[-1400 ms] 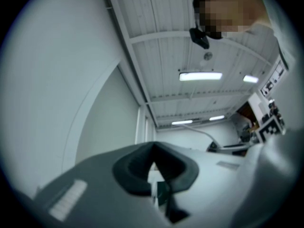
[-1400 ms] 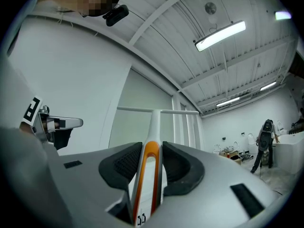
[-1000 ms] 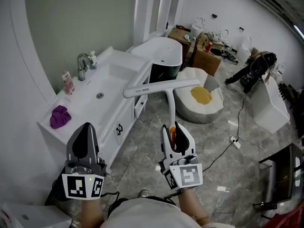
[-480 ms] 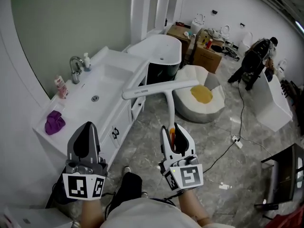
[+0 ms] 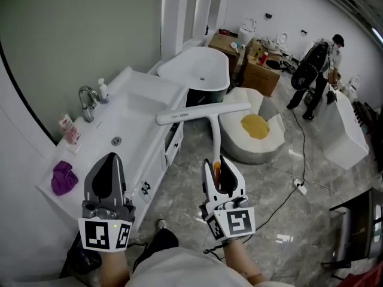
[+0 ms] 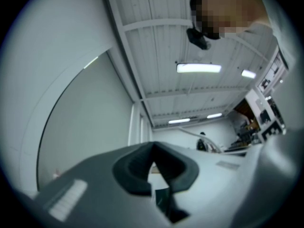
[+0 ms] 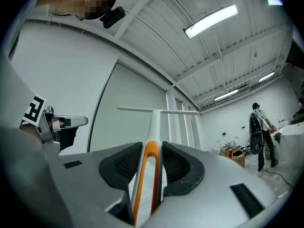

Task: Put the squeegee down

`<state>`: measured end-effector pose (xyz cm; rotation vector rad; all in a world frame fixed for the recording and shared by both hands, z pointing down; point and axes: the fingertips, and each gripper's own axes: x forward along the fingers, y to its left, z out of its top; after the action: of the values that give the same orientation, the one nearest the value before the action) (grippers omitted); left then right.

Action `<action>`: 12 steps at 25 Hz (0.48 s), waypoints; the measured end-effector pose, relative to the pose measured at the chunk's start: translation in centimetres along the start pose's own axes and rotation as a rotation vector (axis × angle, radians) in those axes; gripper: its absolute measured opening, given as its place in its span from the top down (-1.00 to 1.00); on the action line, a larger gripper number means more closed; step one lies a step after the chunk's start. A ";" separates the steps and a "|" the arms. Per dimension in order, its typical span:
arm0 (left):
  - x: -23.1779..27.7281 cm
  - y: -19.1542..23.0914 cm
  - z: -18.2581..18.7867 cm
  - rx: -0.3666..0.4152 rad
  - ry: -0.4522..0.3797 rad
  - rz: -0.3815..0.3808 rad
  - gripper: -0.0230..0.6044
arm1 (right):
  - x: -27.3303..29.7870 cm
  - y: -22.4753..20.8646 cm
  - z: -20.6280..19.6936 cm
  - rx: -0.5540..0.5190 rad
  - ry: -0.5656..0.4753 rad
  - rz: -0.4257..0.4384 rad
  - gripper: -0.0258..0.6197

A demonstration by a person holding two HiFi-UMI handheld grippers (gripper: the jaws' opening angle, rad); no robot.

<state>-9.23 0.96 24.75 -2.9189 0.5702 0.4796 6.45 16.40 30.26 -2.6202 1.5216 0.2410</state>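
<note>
**Squeegee not down yet, right gripper has it**

Going by the head view. The grey marble floor (image 5: 197, 178) fills most of the middle and the 5 o'clock side. A long white vanity tabletop (image 5: 96, 154) with a sunken basin runs from about 8 o'clock up toward 11. At its far end, near 12 o'clock, there's a white bathtub (image 5: 197, 64). Just to the 3 o'clock side of the tub, a lumpy white cushion thing (image 5: 239, 145) with a yellow patch lies on the floor. A person (image 5: 320, 70) stands way off at 2 o'clock, with cardboard boxes (image 5: 263, 73) at about 1 o'clock.

The squeegee (image 5: 209, 113) is up in the air. It's a white T shape with its blade crosswise at 12 o'clock from the right gripper (image 5: 218, 163). In the picture the blade's left tip overlaps the tabletop's front edge. The right gripper view shows the fingers clamped on the orange-trimmed handle (image 7: 154, 122), one pad on each side.

The left gripper (image 5: 109, 163) hangs at 7 o'clock in front of the tabletop. Its own view shows the fingers (image 6: 137, 167) closed together at the tips with nothing between them.

Small stuff on the tabletop: a purple cloth (image 5: 61, 178) at the near end, and a chrome faucet (image 5: 88, 94) behind the basin at 10 o'clock.
</note>
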 end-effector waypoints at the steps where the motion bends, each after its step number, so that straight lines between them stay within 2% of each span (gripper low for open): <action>1: 1.1 0.7 -0.3 -0.002 0.000 -0.003 0.90 | 1.2 -0.1 0.0 0.000 -0.005 -0.003 0.51; 6: 5.8 4.4 -1.5 -0.007 -0.011 -0.011 0.90 | 7.1 -0.3 -0.2 0.004 -0.024 -0.016 0.51; 12: 9.2 8.0 -3.4 -0.008 -0.004 -0.012 0.90 | 12.3 0.1 -1.4 0.014 -0.018 -0.017 0.51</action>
<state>-3.25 -10.16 24.33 -2.9264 0.5510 0.4865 12.47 5.62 29.35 -2.6118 1.4899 0.2513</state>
